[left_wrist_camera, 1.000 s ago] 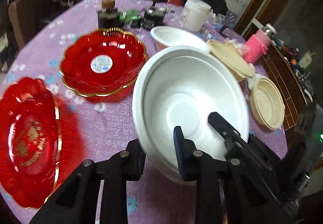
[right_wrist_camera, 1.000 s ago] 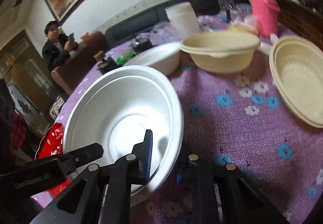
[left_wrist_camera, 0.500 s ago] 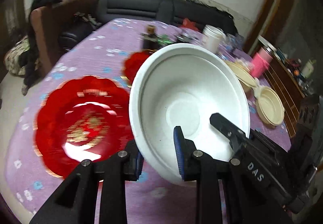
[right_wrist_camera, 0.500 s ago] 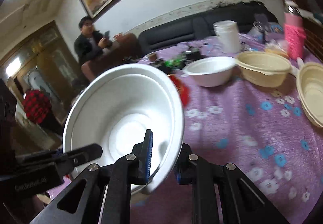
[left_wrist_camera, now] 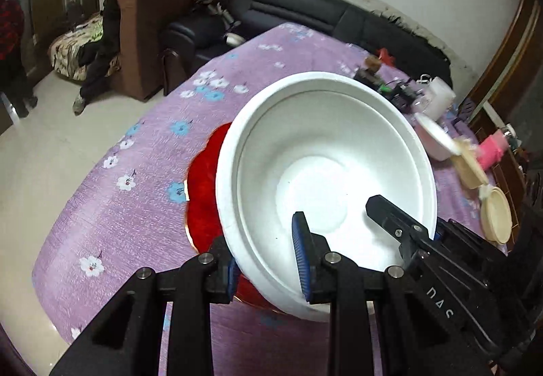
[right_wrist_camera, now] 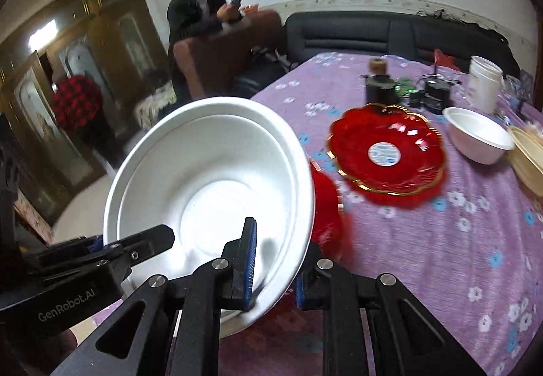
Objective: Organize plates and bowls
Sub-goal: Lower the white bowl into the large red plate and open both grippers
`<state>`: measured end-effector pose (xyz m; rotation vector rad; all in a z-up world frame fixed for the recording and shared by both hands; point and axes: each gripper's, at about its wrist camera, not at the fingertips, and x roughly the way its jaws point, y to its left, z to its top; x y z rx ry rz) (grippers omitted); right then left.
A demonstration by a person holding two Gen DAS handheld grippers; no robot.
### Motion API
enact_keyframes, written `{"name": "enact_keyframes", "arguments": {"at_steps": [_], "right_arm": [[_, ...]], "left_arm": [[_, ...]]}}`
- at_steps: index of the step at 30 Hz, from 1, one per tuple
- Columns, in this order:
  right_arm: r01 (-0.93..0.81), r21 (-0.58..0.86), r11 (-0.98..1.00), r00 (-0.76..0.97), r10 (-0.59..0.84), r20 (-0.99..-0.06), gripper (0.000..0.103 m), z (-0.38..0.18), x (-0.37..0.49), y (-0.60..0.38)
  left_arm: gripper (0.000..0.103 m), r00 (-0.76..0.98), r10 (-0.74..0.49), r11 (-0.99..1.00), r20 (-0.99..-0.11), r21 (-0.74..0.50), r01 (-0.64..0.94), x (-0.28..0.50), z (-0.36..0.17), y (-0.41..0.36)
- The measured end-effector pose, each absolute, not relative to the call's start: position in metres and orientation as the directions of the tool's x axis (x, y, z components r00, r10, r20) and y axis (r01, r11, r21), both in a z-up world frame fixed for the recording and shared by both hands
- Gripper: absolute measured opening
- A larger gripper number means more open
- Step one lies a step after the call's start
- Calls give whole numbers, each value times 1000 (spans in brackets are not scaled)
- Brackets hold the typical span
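Both grippers hold one large white bowl (left_wrist_camera: pixel 325 172) by its near rim, lifted above the purple flowered tablecloth. My left gripper (left_wrist_camera: pixel 266 260) is shut on the rim's left part. My right gripper (right_wrist_camera: pixel 273 269) is shut on the rim's right part; the bowl also shows in the right wrist view (right_wrist_camera: pixel 210 179). A red plate (left_wrist_camera: pixel 203 203) lies right under the bowl, mostly hidden. A second red plate with a gold edge (right_wrist_camera: pixel 387 152) lies further back. A smaller white bowl (right_wrist_camera: pixel 478 135) stands behind it.
Beige bowls (left_wrist_camera: pixel 497 213) stand at the right edge of the table. A white bucket (right_wrist_camera: pixel 483 84), a dark jar (right_wrist_camera: pixel 378 84) and small gadgets stand at the far end. A person sits in a brown armchair (left_wrist_camera: pixel 146 36) beyond the table's left side.
Both grippers have carried the white bowl leftward across the table. It now hangs over the near red plate, and the gold-edged plate lies off to the right.
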<state>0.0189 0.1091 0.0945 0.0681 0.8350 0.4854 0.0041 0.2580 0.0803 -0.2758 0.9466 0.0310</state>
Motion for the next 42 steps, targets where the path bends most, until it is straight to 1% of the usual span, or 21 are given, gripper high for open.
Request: {"name": "enact_keyframes", "arguments": {"at_steps": [2, 5, 6, 7, 8, 9, 10, 13, 17, 19, 21, 23, 25, 28, 33, 38, 42], "right_arm": [[-382, 237, 893, 551, 426, -718, 20, 85, 26, 116], [-368, 242, 898, 525, 415, -743, 20, 73, 35, 119], [-364, 240, 900, 520, 411, -749, 20, 70, 36, 118], [-361, 235, 902, 518, 404, -754, 20, 68, 38, 119], [-358, 226, 906, 516, 394, -760, 20, 65, 40, 120], [-357, 216, 909, 515, 384, -766, 20, 63, 41, 122], [-356, 209, 911, 514, 378, -770, 20, 61, 41, 123], [-348, 191, 918, 514, 357, -780, 20, 56, 44, 127], [-328, 163, 930, 533, 325, -781, 21, 52, 44, 129], [-331, 138, 933, 555, 311, -772, 31, 55, 40, 130], [-342, 115, 933, 589, 308, -747, 63, 62, 34, 130], [-343, 80, 936, 642, 296, -707, 75, 71, 25, 128], [-340, 62, 938, 684, 292, -669, 75, 82, 18, 121], [-324, 79, 943, 736, 303, -605, 76, 96, 5, 103], [-260, 126, 957, 788, 286, -545, 77, 117, -2, 68], [-164, 164, 973, 812, 228, -537, 79, 120, 0, 24], [-78, 203, 976, 797, 183, -575, 79, 110, 10, -14]], "left_arm": [[25, 574, -87, 967, -814, -208, -148, 6, 75, 263], [32, 563, -85, 966, -822, -206, -156, 11, 70, 265], [37, 567, -82, 965, -819, -207, -159, 10, 70, 266], [46, 575, -74, 966, -815, -203, -163, 9, 71, 267], [50, 587, -58, 966, -808, -195, -172, 6, 73, 268], [58, 597, -43, 965, -801, -187, -182, 4, 76, 269], [62, 610, -19, 965, -792, -174, -196, 1, 79, 271], [65, 637, 16, 961, -771, -165, -224, -6, 88, 279], [67, 665, 14, 950, -747, -197, -242, -20, 98, 292], [68, 673, 3, 945, -740, -218, -244, -27, 102, 295], [70, 680, 1, 940, -734, -232, -252, -35, 106, 298], [73, 686, 8, 932, -727, -243, -269, -44, 108, 303], [74, 689, 15, 922, -724, -256, -289, -51, 110, 307], [74, 694, 18, 912, -720, -273, -307, -59, 115, 311], [76, 713, 32, 919, -701, -259, -296, -65, 125, 297], [78, 713, -6, 936, -701, -254, -242, -62, 127, 269], [78, 702, -35, 951, -711, -241, -196, -60, 123, 247]]}}
